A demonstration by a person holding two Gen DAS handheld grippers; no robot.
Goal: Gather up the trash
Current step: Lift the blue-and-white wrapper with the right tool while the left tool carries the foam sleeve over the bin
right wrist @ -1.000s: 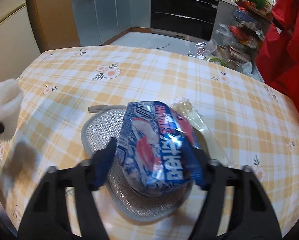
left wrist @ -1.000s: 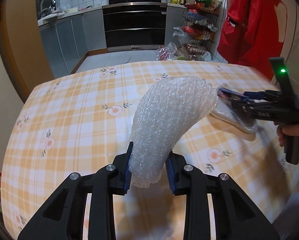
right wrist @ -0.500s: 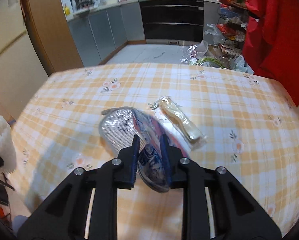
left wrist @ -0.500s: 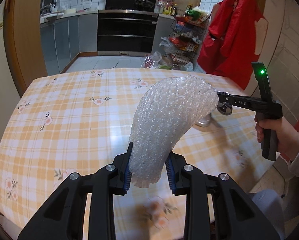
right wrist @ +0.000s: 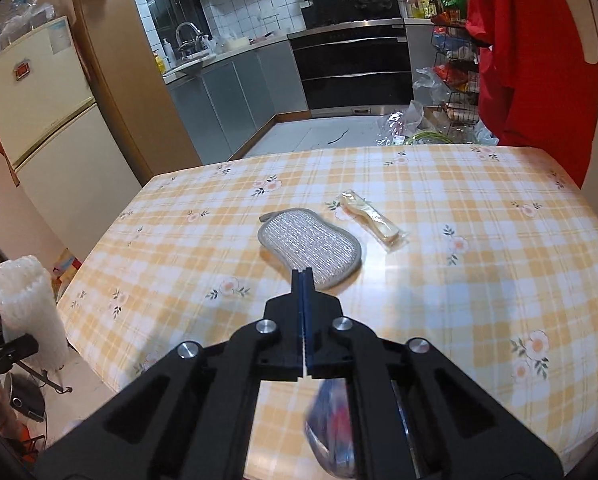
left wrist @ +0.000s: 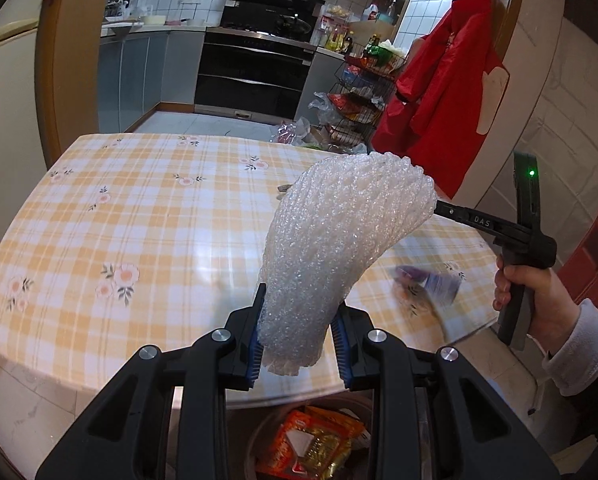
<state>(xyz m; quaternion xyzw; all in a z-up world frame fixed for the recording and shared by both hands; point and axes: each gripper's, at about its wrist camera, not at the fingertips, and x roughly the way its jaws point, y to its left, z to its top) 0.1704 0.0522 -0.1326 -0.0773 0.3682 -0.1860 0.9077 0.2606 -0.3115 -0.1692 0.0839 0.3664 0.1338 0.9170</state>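
Between the left gripper [left wrist: 297,342] jaws stands white, bubbly foam netting [left wrist: 339,248]; right jaws closed.

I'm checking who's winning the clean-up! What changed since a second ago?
The right gripper closed on the blue snack wrapper, lifted it off the grey pad and pulled back; the wrapper now dangles, blurred, beneath it. The left gripper pulled back too, over the trash bin. Unchanged: its grip on the foam wrap; the pad and clear packet stayed put.

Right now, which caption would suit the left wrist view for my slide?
Left fingers grip a white foam net above the trash bin at the table edge.
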